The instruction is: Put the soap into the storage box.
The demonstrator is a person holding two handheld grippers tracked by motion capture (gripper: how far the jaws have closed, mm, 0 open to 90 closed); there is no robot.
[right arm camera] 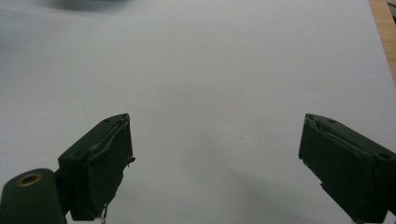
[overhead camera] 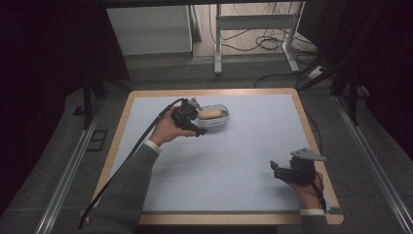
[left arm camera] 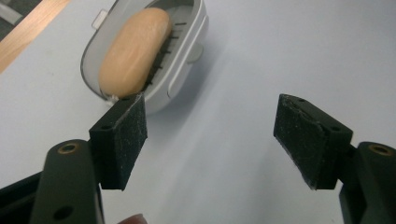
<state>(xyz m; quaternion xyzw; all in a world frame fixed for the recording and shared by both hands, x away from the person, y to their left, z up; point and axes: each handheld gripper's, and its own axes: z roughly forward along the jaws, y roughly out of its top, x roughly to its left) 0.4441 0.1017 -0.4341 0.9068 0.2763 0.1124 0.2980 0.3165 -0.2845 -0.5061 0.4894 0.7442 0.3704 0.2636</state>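
Your left claw (left arm camera: 210, 140): two black padded jaws set apart, nothing between them. Soap dish (left arm camera: 184, 60): pale grey oval, just beyond your left-hand jaw, resting on the table (left arm camera: 280, 56). Soap bar (left arm camera: 135, 49): tan, lying lengthwise inside the dish. Table edge: wood strip, upper left.

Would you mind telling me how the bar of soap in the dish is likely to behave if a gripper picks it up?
The soap looks smooth and rounded, so it may slip between flat pads. It seems solid, probably stiff rather than floppy. It lies loose on the ribbed floor of the soap dish, so a push would likely slide it, and the light-looking dish might shift too.
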